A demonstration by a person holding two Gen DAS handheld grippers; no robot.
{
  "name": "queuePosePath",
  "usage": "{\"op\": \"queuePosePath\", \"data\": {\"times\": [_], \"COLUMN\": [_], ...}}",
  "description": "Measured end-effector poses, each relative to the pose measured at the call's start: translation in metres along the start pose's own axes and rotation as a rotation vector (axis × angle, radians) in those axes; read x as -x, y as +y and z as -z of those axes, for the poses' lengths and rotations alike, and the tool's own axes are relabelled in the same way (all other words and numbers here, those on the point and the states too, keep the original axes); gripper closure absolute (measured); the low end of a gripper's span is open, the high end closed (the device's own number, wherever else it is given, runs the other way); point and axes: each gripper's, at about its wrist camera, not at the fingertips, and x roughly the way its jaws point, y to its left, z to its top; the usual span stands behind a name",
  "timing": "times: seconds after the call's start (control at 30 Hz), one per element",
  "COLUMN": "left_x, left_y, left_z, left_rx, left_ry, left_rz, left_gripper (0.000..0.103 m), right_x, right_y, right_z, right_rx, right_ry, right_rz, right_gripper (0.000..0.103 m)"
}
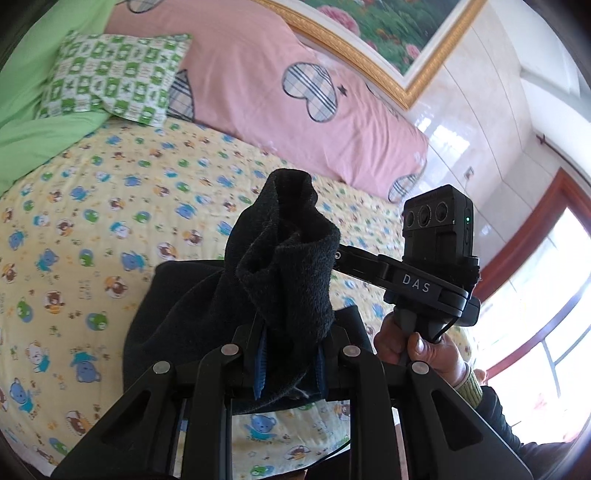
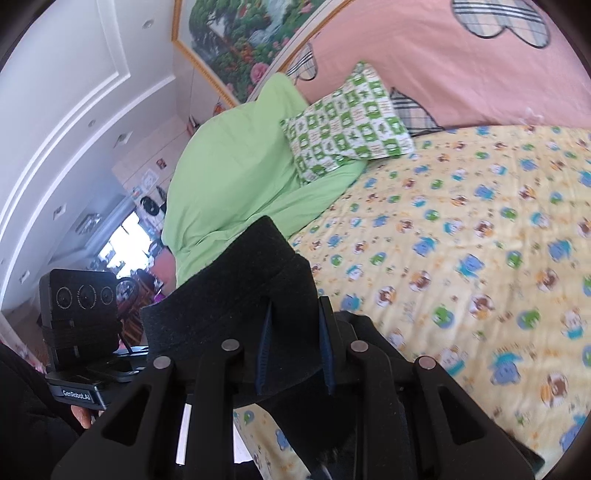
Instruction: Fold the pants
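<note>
The black pants (image 1: 280, 266) hang bunched from my left gripper (image 1: 290, 363), which is shut on a thick fold of them, lifted above the bed; the rest drapes down to the yellow bedsheet (image 1: 92, 221). My right gripper (image 2: 295, 354) is shut on a flat band of the same black pants (image 2: 240, 295), likely the waistband, held above the bed's near edge. The right gripper's body (image 1: 424, 284) and the hand holding it show at the right of the left wrist view. The left gripper's body (image 2: 81, 332) shows at the lower left of the right wrist view.
A yellow cartoon-print sheet (image 2: 461, 258) covers the bed. A green-and-white pillow (image 1: 114, 77), a green quilt (image 2: 229, 166) and a pink quilt (image 1: 277, 92) lie along the far side. A framed flower picture (image 1: 388, 29) hangs on the wall. A window (image 1: 535, 314) is at right.
</note>
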Motion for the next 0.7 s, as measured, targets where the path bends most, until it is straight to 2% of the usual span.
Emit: {"op": "queuePosePath", "data": {"times": [0.53,0.7], "left_x": [-0.051,-0.071], "left_y": [-0.044,-0.058], "left_z": [0.005,0.014], "left_rx": [-0.125,-0.157], "left_ry": [0.101,0.148], "left_rz": [0.006,0.001], "left_gripper": [0.083,0.083], "right_x": [0.053,0.064], "right_y": [-0.038,-0.052], "right_z": [0.028,0.041], "right_rx": [-0.074,-0.112], "right_ry": [-0.081,-0.093], "right_rz": [0.059,0.072], "right_gripper": [0.080,0.084]}}
